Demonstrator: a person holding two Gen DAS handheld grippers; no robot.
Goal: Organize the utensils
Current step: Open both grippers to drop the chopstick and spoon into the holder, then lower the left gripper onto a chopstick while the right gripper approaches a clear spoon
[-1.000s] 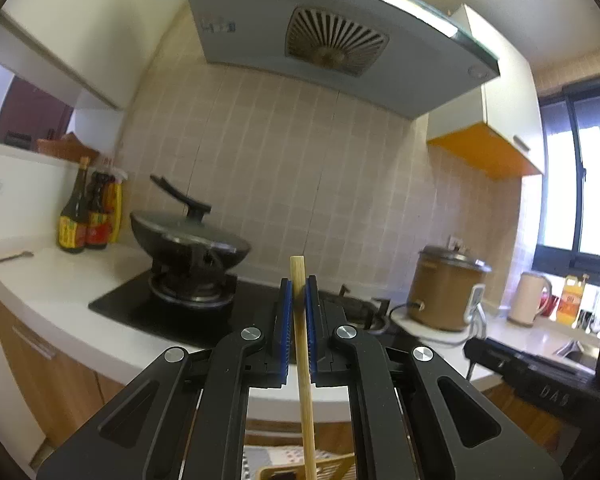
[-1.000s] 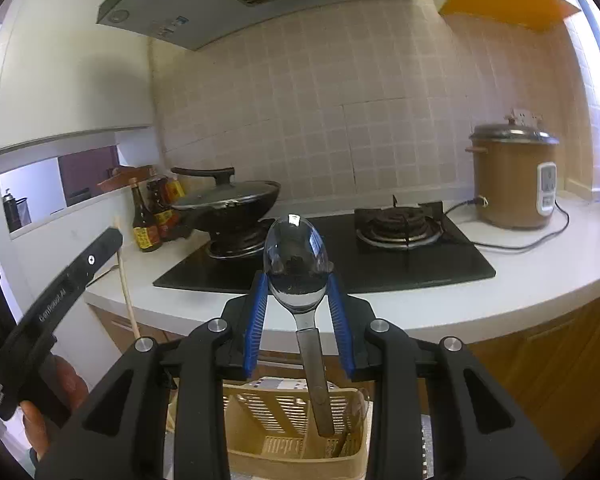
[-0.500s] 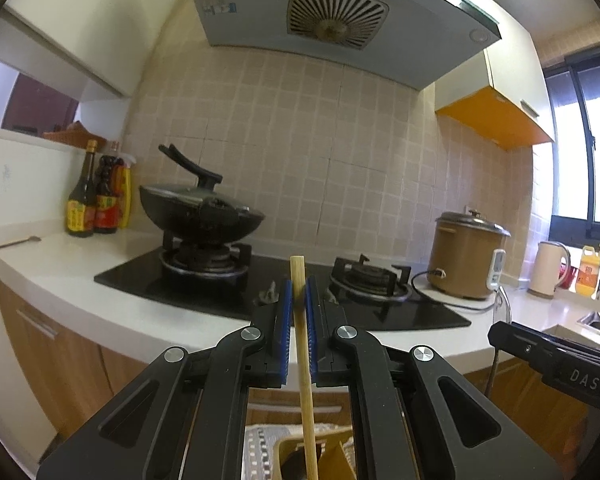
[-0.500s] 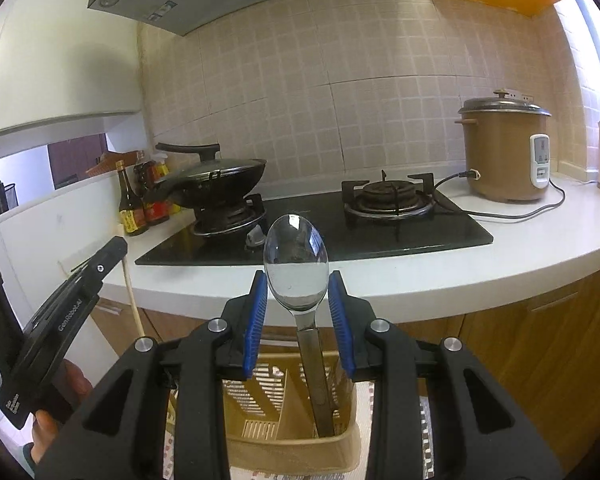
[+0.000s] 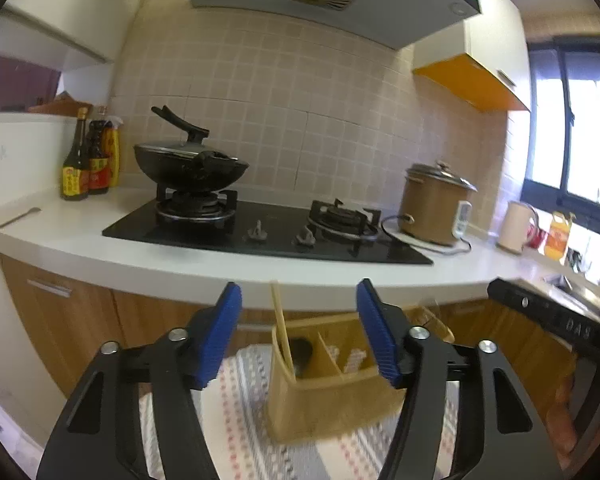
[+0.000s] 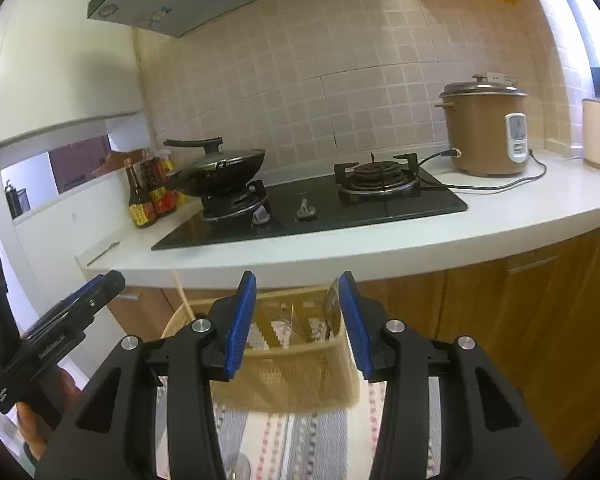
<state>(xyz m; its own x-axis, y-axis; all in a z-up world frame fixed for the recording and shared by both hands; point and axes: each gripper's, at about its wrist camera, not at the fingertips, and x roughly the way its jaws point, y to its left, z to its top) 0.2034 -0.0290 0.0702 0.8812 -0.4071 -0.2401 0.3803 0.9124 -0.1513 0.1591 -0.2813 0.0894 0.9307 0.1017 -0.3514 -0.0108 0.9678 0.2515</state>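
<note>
Wooden chopstick [image 5: 281, 326] against caddy [image 5: 332, 396] rim, free between spread fingers [image 5: 222, 332].

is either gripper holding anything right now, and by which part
Nothing is held: left gripper and right gripper have open jaws; the chopstick stands in the holder.

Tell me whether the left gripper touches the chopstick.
Apart. In the left wrist view the left gripper is open, and the chopstick stands free in the caddy.

left wrist: low, facing counter, close above utensil basket [image 5: 332, 396] | right wrist: same, further right | shared: basket, stove [image 5: 268, 232], rice cooker [image 6: 484, 128]
</note>
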